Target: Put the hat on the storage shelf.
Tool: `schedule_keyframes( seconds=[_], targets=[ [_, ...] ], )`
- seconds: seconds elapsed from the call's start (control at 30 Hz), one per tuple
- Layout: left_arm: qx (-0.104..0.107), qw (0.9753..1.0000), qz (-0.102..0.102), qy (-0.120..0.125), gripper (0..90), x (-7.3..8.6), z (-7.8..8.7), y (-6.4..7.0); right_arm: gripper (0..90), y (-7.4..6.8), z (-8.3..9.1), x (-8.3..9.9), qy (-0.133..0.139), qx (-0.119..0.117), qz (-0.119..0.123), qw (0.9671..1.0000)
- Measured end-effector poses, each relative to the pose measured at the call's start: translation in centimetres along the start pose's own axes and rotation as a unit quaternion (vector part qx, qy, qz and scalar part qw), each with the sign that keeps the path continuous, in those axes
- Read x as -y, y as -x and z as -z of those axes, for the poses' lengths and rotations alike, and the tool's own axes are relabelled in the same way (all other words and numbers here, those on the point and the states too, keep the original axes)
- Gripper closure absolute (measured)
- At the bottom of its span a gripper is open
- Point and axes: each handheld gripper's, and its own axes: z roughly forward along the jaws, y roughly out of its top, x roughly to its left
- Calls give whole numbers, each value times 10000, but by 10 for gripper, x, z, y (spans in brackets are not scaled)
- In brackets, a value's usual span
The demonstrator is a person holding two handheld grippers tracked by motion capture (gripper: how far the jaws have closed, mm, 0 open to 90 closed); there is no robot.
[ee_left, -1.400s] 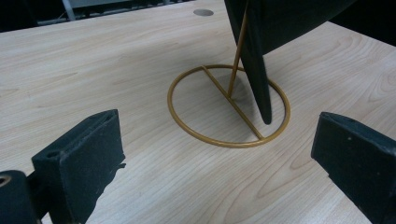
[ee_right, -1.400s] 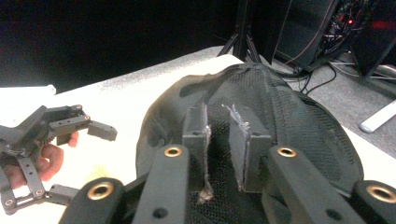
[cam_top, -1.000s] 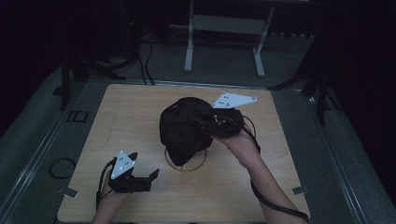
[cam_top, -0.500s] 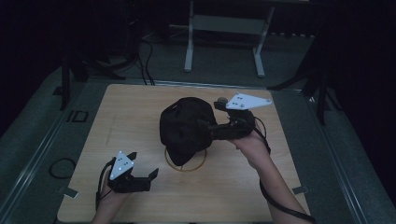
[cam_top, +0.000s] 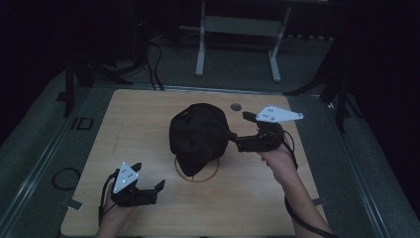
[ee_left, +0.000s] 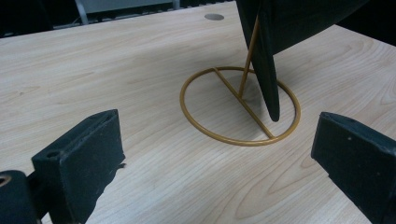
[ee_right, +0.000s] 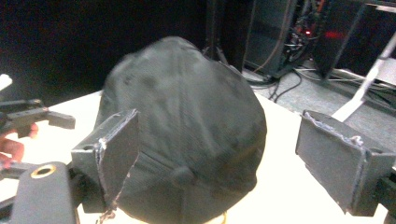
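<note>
High view: right claw [cam_top: 233,136] has backed off toward frame right since a sec ago, jaws now wide apart, holding nothing. Black cap [cam_top: 198,135] sits on gold wire stand [cam_top: 197,171], mid-surface [cam_top: 148,114]. Looks like cap placement is done. Left claw [cam_top: 148,184] lower left, unmoved, wide open, empty.

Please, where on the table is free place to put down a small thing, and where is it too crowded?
Free: the far-left wood of the table, between its edge and the black cap; also the near-right wood, beside the person's right forearm. Crowded: the middle, where the cap hangs on the gold stand, with the right gripper beside it, and the near-left corner, where the left gripper is.
</note>
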Motion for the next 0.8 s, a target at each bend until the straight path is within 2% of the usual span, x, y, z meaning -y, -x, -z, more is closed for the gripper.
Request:
schedule_keyframes(
  seconds=[0.23,0.47,0.8],
  targets=[
    [-19,10000,21,2,27,1,1,-2,136,12,5,21,-73,234,-33,9997],
    [-32,9999,78,70,27,3,2,-6,137,26,13,49,4,431,-174,9989],
    [-213,9997,91,-15,27,11,-1,-14,137,44,20,95,-183,782,-374,9961]
  ],
)
